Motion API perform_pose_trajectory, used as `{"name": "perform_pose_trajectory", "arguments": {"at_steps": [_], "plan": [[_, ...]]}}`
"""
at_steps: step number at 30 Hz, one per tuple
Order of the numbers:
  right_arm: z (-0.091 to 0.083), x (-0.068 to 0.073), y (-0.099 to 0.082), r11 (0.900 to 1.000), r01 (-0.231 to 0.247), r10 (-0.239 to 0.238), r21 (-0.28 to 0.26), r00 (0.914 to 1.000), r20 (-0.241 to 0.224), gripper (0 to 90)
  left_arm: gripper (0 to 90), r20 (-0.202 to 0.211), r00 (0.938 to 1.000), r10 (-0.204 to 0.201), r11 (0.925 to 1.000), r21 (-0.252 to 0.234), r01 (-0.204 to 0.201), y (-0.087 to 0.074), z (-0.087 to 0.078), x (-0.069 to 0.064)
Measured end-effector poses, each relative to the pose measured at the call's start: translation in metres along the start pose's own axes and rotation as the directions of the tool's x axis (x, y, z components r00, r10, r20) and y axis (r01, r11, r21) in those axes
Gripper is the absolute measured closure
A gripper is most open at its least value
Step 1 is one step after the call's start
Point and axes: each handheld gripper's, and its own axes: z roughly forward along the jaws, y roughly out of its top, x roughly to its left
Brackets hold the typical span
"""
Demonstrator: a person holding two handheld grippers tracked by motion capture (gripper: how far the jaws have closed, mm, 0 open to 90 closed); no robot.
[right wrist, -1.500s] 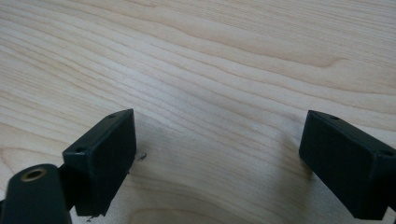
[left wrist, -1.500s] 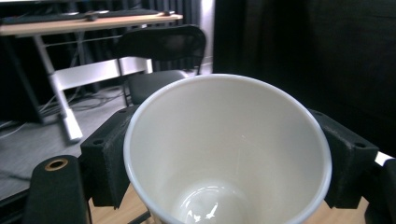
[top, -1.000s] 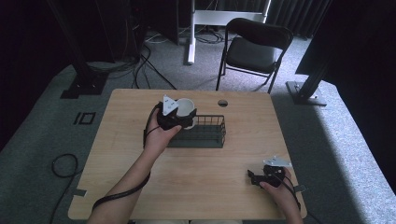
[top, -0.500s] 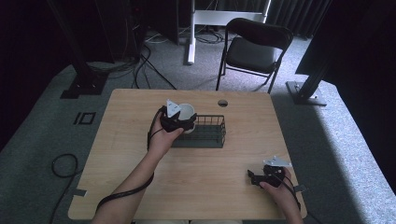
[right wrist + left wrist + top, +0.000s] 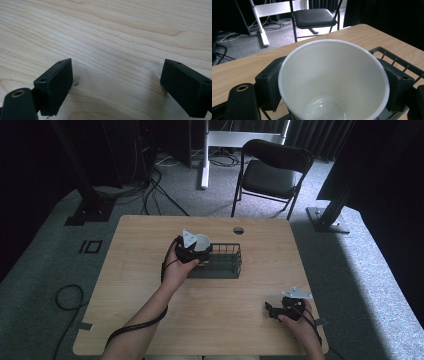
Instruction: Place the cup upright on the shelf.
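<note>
Now, compared with a second ago, my left gripper (image 5: pixel 192 251) sits slightly lower in the high view, carrying the white cup (image 5: pixel 202 243) down toward the left end of the black wire basket (image 5: pixel 225 265); my right gripper (image 5: pixel 272 310) has not shifted.

Table (image 5: pixel 150 245): light wood, occupying the middle of the high view, with broad bare areas at its left, its right and across the lower centre; a small round hole (image 5: pixel 238 230) lies near its far edge, above the basket.

Chair (image 5: pixel 272 172): black folding seat at upper centre, on the grey floor beyond the table, well apart from it.

Basket: centre of the table, its wire rim just beside the cup. In the left gripper view the basket's rail (image 5: pixel 397 60) runs along the right, behind one pad.

Cup: upright and open, pinched at its wall between the two black pads (image 5: pixel 268 82) of my left gripper, its mouth (image 5: pixel 332 75) taking up the centre of that view.

Right gripper: lower right of the high view, near the table's near edge; in its own view the jaws stand spread over bare wood (image 5: pixel 112 37), nothing between them.
</note>
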Motion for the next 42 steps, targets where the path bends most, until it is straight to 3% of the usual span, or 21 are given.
{"name": "perform_pose_trajectory", "arguments": {"at_steps": [11, 14, 15, 20, 26, 37, 42], "plan": [[0.000, 0.000, 0.000, 1.0000, 0.000, 0.000, 0.000, 1.0000, 0.000, 10.7, 19.4, 0.007, 0.9999, 0.015, 0.9996, 0.024, -0.015, -0.005, 0.005, -0.001], [0.000, 0.000, 0.000, 1.0000, 0.000, 0.000, 0.000, 1.0000, 0.000, 10.6, 14.2, 0.014, 0.9998, 0.011, 0.9996, 0.027, -0.011, -0.003, 0.004, -0.001], [0.000, 0.000, 0.000, 1.0000, 0.000, 0.000, 0.000, 1.0000, 0.000, 10.6, 10.8, 0.016, 0.9995, 0.027, 0.9993, 0.026, -0.027, -0.002, 0.003, -0.001], [0.000, 0.000, 0.000, 1.0000, 0.000, 0.000, 0.000, 1.0000, 0.000, 10.7, 9.2, 0.029, 0.9993, 0.024, 0.9992, 0.033, -0.024, 0.001, -0.001, 0.000], [0.000, 0.000, 0.000, 1.0000, 0.000, 0.000, 0.000, 1.0000, 0.000, 10.7, 7.5, 0.044, 0.9982, 0.042, 0.9988, 0.022, -0.043, 0.002, -0.011, 0.000], [0.000, 0.000, 0.000, 1.0000, 0.000, 0.000, 0.000, 1.0000, 0.000, 10.7, 7.6, 0.057, 0.9975, 0.041, 0.9992, -0.005, -0.041, 0.004, -0.031, 0.001], [0.000, 0.000, 0.000, 1.0000, 0.000, 0.000, 0.000, 1.0000, 0.000, 10.6, 7.6, 0.070, 0.9972, 0.023, 0.9996, -0.019, -0.022, 0.002, -0.039, 0.002]]}}
